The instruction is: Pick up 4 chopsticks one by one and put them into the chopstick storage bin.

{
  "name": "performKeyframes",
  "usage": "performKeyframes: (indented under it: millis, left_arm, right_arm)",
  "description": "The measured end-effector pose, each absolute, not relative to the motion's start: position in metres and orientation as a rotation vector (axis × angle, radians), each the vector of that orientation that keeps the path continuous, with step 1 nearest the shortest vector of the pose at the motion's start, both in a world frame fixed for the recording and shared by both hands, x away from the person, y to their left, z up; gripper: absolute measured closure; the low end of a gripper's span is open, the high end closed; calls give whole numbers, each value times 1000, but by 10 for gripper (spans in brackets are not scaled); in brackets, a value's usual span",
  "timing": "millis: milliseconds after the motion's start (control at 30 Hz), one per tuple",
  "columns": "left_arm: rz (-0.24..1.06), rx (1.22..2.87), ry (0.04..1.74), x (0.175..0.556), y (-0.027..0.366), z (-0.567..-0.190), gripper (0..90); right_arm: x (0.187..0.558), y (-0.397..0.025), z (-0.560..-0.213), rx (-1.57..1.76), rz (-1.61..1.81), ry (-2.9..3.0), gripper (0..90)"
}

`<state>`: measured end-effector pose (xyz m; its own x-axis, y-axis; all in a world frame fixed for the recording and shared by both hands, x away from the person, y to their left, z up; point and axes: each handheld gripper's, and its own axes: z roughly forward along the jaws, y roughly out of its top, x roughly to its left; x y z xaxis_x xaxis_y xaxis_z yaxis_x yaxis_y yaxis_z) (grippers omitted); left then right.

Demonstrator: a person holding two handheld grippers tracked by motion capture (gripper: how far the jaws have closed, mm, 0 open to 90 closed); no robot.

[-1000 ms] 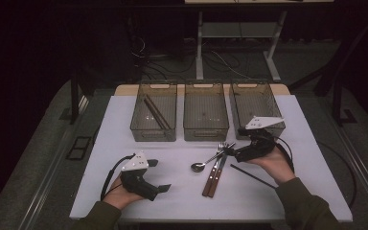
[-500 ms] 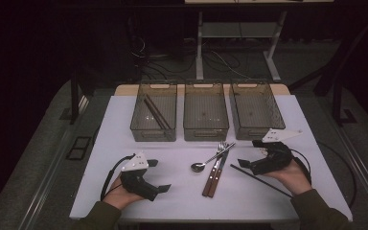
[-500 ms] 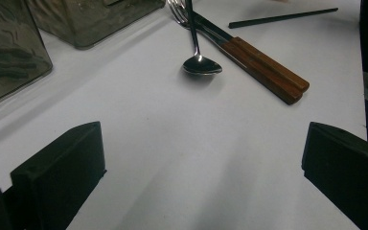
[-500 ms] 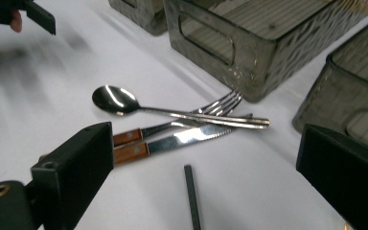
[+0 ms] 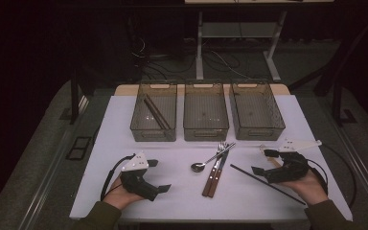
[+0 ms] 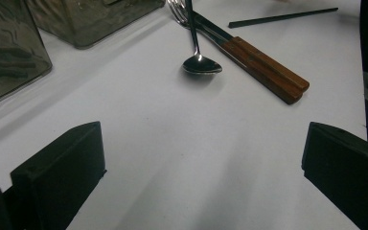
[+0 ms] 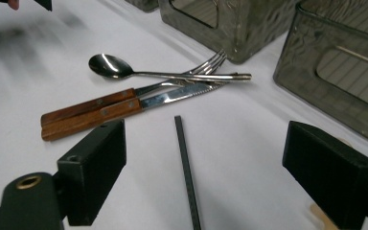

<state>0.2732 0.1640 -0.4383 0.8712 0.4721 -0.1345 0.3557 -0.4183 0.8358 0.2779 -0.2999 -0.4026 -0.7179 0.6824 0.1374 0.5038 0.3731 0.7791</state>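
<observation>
Your right gripper [image 5: 263,162] sits wide open, empty, lined over the black chopstick [image 7: 186,167], probably for pickup; left gripper [image 5: 159,175] open, empty, parked on bench [image 5: 182,201].

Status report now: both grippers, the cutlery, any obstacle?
Left gripper open, empty. Right gripper open, black chopstick lying between its jaws. Spoon, fork, knife piled mid-table. Nothing blocking.

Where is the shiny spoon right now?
In the high view the spoon lies on the white table near the middle, its handle crossing the fork and knife, in front of the middle bin.
</observation>
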Motion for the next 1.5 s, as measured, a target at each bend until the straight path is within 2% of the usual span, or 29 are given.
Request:
performKeyframes:
  millis: [333, 433, 733, 933, 1500]
  left_arm:
    - [148, 2048, 605, 274, 164, -439, 0]
    - [148, 2049, 605, 274, 164, -439, 0]
    - [148, 2051, 605, 273, 164, -438, 0]
    - [148, 2051, 604, 273, 164, -439, 0]
    - [147, 2057, 600, 273, 163, -439, 0]
  right_arm:
    - [266, -318, -414, 1081, 1218, 2508, 336]
    - [263, -322, -419, 1082, 1189, 2540, 419]
    - [258, -323, -429, 1025, 1063, 2639, 618]
    - [260, -323, -433, 995, 1005, 2686, 715]
    - [261, -324, -439, 946, 903, 2725, 812]
